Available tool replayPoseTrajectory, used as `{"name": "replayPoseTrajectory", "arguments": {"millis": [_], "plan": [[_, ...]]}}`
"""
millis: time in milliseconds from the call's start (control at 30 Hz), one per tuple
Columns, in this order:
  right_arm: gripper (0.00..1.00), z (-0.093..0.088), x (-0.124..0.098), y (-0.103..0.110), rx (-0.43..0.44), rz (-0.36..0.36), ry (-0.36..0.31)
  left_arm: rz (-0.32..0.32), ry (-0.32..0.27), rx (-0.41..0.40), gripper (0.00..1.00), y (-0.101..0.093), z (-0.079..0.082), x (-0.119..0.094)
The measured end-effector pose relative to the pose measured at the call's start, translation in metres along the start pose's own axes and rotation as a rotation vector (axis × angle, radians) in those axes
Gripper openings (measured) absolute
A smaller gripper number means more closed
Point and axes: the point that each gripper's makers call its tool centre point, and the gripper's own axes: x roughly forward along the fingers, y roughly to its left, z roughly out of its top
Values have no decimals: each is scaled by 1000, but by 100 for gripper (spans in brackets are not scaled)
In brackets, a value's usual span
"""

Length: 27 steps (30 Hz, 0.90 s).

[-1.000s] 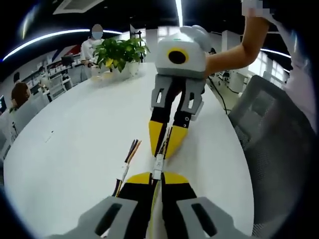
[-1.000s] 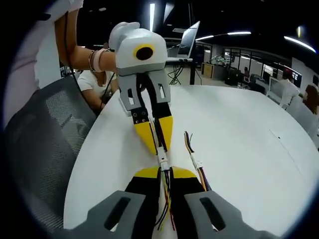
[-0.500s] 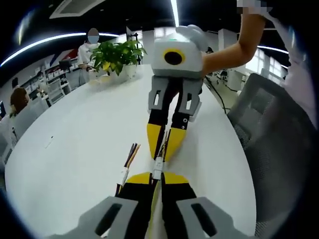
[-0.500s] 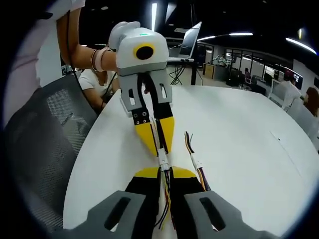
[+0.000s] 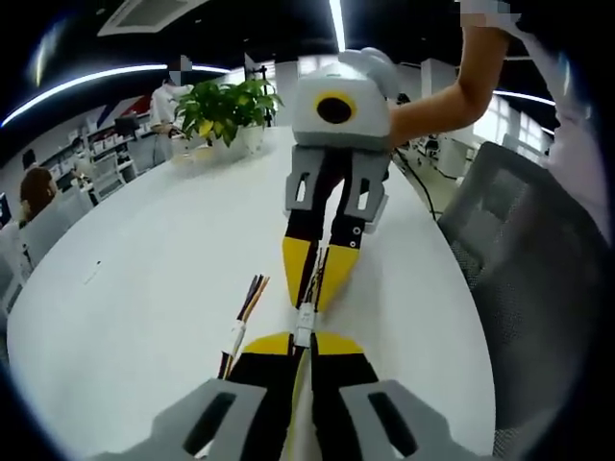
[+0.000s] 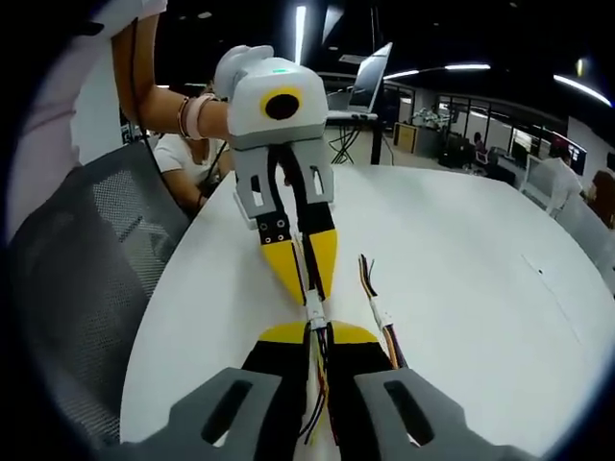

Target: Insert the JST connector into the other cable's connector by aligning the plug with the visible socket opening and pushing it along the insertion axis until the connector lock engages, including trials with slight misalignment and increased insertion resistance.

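In the left gripper view, the left gripper (image 5: pixel 300 338) rises from the bottom with its yellow-tipped jaws clenched on a cable, whose white connector (image 5: pixel 304 327) sticks out just past the tips. Facing it from above is the right gripper (image 5: pixel 313 280), held by a person's hand (image 5: pixel 377 67), its two yellow jaws pinched together on the other cable, and its tips meet the white connector so that the two grippers stand nose to nose. Whether the plug is fully seated cannot be told. Just to the left lies a spare cable (image 5: pixel 245 312) with coloured wires and a small white plug, flat on the white desk (image 5: pixel 144 288). At the far end of the desk stands a potted plant (image 5: pixel 229 104). A grey mesh chair (image 5: pixel 538 279) sits off the right edge of the desk.

In the right gripper view, the right gripper (image 6: pixel 319 331) comes up from the bottom, jaws closed on a bundle of coloured wires (image 6: pixel 319 384) that runs back between them. The white connector (image 6: pixel 315 312) sits right at its tips, in line with the left gripper (image 6: pixel 309 279), which hangs down from a person's hand (image 6: pixel 231 69) with bracelets on the wrist; its yellow jaws are squeezed on the cable too. The spare cable (image 6: pixel 377 307) lies on the desk (image 6: pixel 461 279) just right of the joined pair, apart from them. A grey mesh chair (image 6: pixel 96 259) stands at the left.
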Motion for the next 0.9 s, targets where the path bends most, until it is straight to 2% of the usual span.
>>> {"name": "replayPoseTrajectory", "arguments": {"millis": [500,900], "plan": [[2,-8,4,9,17,20,22,-24,21,-2,0,-10,-9,3],[2,-2,4,-12,19,-28,-1,15,14,33,0,11,-1,2]]}}
